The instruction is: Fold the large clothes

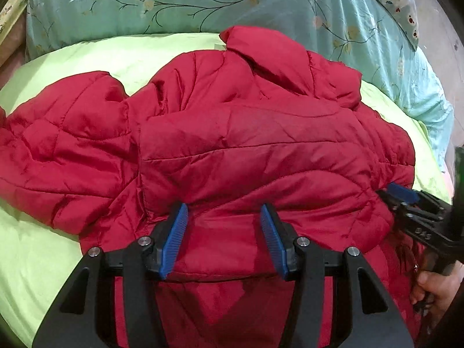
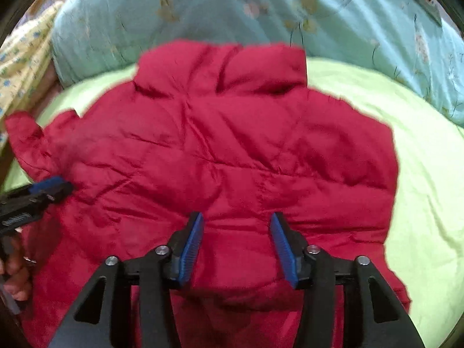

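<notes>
The red jacket (image 1: 232, 145) lies spread on the bed, on a light green sheet (image 1: 43, 255), with its collar (image 2: 223, 66) toward the far side. One sleeve (image 1: 66, 133) reaches out to the left in the left wrist view. The near hem runs under both tools and out of sight below. On the right side of the jacket, in the right wrist view, the green sheet is bare and gives open room up to the edge of the bed.

The jacket is a quilted, puffy garment of shiny cloth, with stitched seams across it and many soft wrinkles. The sheet is smooth.

The left tool (image 1: 223, 237) has its blue ribbed pads apart, above the red cloth, and nothing is pinched between them. The right tool (image 2: 236, 246) also has its pads apart over the jacket. A hand (image 1: 440, 287) holds the right tool's handle.

Behind the collar a turquoise quilt (image 1: 203, 3) with a flower pattern lies folded along the far side and closes that edge.
</notes>
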Demonstrator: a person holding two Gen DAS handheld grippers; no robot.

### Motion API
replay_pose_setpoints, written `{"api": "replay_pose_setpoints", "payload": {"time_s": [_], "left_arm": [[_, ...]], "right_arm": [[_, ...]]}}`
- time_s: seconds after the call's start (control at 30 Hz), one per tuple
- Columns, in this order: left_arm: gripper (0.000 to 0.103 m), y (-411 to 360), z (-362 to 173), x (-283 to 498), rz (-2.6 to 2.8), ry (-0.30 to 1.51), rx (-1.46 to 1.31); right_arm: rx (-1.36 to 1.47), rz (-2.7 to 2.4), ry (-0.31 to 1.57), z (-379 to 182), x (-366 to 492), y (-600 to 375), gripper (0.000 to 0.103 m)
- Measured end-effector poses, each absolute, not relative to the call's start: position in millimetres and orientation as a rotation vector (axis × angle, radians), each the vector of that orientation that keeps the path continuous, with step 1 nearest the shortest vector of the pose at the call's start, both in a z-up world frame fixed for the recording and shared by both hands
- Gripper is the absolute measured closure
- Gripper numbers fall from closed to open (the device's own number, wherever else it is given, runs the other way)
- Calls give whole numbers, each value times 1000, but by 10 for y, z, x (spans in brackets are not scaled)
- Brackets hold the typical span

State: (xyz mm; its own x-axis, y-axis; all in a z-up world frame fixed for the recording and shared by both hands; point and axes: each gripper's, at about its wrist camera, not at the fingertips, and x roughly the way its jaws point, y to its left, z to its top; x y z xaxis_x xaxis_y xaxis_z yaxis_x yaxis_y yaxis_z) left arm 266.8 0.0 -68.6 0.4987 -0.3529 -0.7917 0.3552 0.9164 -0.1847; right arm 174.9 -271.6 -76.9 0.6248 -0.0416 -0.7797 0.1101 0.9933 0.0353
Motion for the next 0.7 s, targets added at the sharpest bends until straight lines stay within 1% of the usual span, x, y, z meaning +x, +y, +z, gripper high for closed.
{"api": "replay_pose_setpoints", "payload": {"time_s": [0.17, 0.3, 0.33, 0.7], "left_arm": [[51, 19, -616, 2585, -444, 946, -26], [39, 339, -445, 2529, -498, 938, -174], [38, 431, -412, 2520, -479, 930, -187], [38, 1578, -420, 2549, -216, 874, -327]], "right_arm": [[70, -96, 906, -827, 1790, -2712, 51], [127, -76, 892, -773, 1748, -2776, 51], [145, -72, 888, -749, 1727, -2803, 51], [226, 24, 821, -332, 1251, -2786, 51]]}}
